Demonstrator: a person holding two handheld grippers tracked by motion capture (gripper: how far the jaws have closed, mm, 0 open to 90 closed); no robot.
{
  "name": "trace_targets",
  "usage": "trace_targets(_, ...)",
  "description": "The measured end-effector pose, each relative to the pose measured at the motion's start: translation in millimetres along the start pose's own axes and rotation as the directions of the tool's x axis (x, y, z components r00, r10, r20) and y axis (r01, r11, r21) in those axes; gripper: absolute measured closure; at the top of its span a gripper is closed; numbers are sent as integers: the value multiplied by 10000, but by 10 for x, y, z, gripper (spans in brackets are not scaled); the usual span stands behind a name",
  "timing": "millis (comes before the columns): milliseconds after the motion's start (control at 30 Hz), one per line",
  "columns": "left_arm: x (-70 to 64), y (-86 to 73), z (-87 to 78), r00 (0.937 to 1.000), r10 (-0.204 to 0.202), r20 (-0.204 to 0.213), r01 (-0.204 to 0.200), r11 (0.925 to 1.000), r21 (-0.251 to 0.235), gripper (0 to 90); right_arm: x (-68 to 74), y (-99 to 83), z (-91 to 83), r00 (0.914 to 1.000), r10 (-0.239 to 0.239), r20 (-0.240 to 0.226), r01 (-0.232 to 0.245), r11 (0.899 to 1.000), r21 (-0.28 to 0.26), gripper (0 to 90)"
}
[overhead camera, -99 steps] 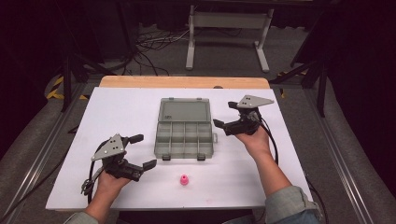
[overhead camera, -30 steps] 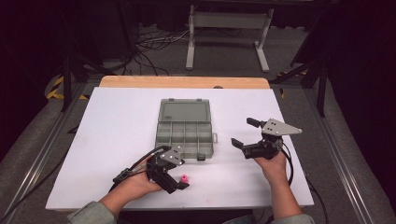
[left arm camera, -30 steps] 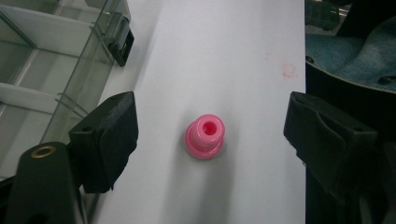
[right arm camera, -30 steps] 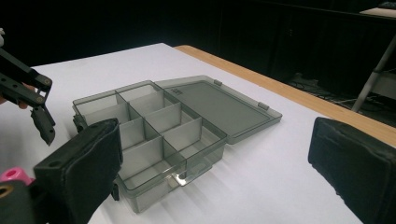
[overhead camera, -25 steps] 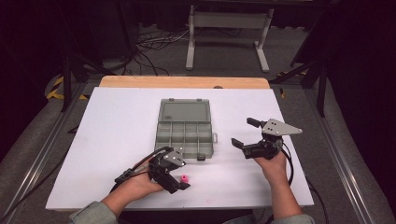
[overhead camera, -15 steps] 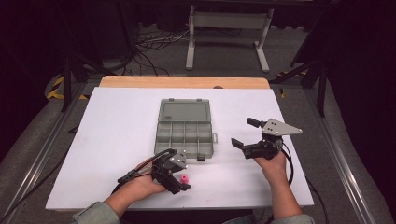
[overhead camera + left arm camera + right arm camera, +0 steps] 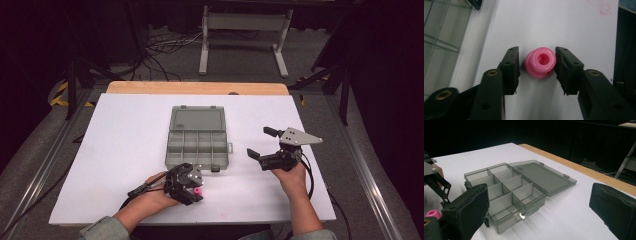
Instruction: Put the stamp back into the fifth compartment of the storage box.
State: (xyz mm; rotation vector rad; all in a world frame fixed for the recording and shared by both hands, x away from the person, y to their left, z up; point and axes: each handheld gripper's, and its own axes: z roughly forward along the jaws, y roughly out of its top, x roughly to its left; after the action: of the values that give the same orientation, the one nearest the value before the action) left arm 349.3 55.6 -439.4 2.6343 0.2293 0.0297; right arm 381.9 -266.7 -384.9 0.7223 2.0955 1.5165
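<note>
Pink spool-shaped bead (image 7: 540,62) sits on the white worktop (image 7: 125,145), near its front edge and just in front of the grey compartment box (image 7: 196,142). The left gripper (image 7: 189,185) is down over it, one finger on either side. From the left gripper view the fingers (image 7: 510,67) stand slightly parted around the bead, the one on the right of that view touching its rim or very nearly so, the other with a thin gap; they have not clamped it. The bead lies with its hole facing up toward that camera.

The box lies open, its lid folded flat away from the person, its divided compartments bare. Off to the box's right, the right gripper (image 7: 265,142) is held above the worktop with fingers wide apart, gripping nothing, pointed at the box.
</note>
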Motion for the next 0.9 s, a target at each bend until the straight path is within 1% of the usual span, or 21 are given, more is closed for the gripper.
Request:
trace_targets(100,1,-2,-3,10000,-30,-65,30,10000,6,641,-11,-11,4,10000,81,-15,-81,10000,10,33)
trace_targets(233,1,3,-4,10000,30,-57,-30,10000,56,646,-10,-15,8,10000,89,-25,-89,10000,40,33)
trace_targets(433,-1,3,-8,10000,-14,-48,14,10000,71,647,-18,-23,11,9999,142,-28,-142,9999,53,33)
trace_targets(600,0,3,-19,9999,-49,108,49,10000,33,648,-20,-25,10,9999,146,-23,-146,9999,60,33)
trace_targets(633,-5,6,-42,9996,-101,256,104,9999,-129,648,-21,-27,11,9999,140,-23,-140,9999,67,33)
trace_targets(767,-16,27,-99,9999,-66,159,68,9999,-146,648,-21,-28,11,9999,158,-36,-158,9999,61,33)
trace_targets(900,-11,42,-188,9998,-85,172,89,9997,-245,648,-14,-28,14,9999,146,-49,-146,9999,66,33)
